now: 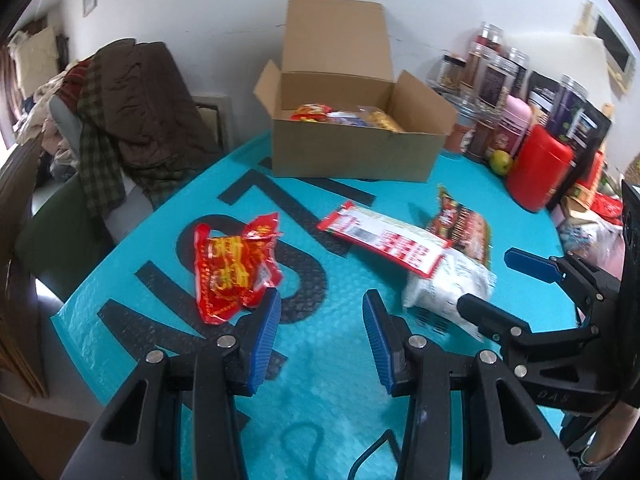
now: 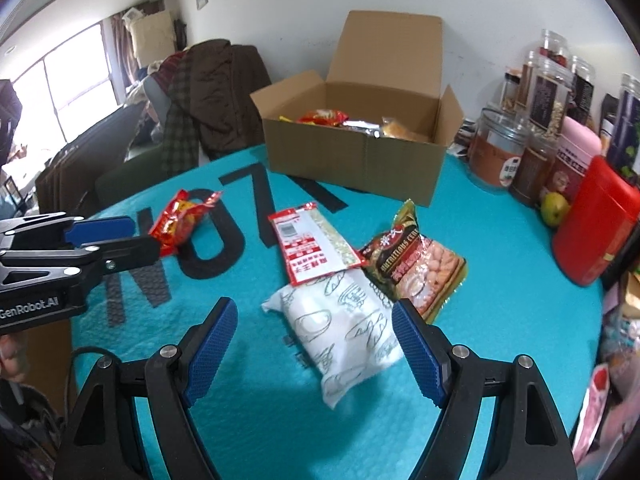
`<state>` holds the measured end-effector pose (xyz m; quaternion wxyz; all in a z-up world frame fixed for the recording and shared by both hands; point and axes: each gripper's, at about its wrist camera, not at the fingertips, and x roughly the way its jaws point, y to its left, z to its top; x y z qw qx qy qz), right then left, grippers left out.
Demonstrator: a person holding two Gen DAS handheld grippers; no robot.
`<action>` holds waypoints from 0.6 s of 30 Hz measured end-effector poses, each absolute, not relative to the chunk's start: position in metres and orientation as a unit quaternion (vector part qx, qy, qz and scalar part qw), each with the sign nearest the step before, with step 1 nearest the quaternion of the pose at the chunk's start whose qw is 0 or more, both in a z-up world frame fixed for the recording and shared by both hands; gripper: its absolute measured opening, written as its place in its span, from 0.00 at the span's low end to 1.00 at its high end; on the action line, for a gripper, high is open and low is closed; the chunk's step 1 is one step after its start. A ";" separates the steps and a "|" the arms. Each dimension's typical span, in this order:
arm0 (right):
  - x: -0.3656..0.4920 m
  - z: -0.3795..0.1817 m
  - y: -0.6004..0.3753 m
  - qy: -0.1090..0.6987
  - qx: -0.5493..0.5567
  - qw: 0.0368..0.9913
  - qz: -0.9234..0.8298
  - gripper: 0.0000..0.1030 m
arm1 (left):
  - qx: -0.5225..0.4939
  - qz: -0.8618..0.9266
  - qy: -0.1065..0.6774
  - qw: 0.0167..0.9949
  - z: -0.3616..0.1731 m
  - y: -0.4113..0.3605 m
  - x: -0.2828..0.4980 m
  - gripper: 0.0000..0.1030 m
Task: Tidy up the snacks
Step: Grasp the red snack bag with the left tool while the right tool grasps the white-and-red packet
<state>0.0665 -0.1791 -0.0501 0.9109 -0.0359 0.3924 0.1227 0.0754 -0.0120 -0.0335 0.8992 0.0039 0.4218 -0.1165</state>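
Blue-padded fingers of the left gripper [image 1: 320,332] fill the bottom of the left wrist view, parted with nothing between them, above the teal table [image 1: 332,392]. Just beyond the left pad lies a crumpled red snack bag [image 1: 234,266]. Toward the cardboard box [image 1: 352,136] from there sit a red-and-white packet [image 1: 384,238], a dark peanut bag [image 1: 464,226] and a white bread bag [image 1: 448,286]. The right gripper [image 1: 496,280] reaches in beside the white bag. More snacks lie inside the open box.

From the right wrist, the right gripper [image 2: 316,344] has its fingers spread wide, empty, with the white bread bag [image 2: 344,328] lying on the table [image 2: 500,312] between and beyond them. Closer to the box [image 2: 356,160] lie the red-and-white packet [image 2: 310,246] and the peanut bag [image 2: 416,264]; the red snack bag [image 2: 180,220] rests by the left gripper [image 2: 120,236].
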 end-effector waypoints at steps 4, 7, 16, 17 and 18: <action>0.085 -0.058 -0.181 0.403 -0.039 0.904 0.134 0.78 | -0.009 -0.110 0.427 0.898 -0.037 -0.005 0.087 0.41; 0.097 -0.065 -0.181 0.414 -0.043 0.898 0.143 0.81 | -0.012 -0.102 0.428 0.898 -0.040 -0.003 0.096 0.41; 0.115 -0.076 -0.182 0.434 -0.048 0.886 0.154 0.82 | -0.014 -0.070 0.441 0.895 -0.054 0.004 0.127 0.41; 0.116 -0.075 -0.182 0.433 -0.048 0.887 0.156 0.82 | -0.014 -0.064 0.445 0.893 -0.058 0.006 0.132 0.41; 0.118 -0.073 -0.181 0.431 -0.050 0.887 0.156 0.82 | -0.013 -0.057 0.447 0.893 -0.060 0.007 0.136 0.41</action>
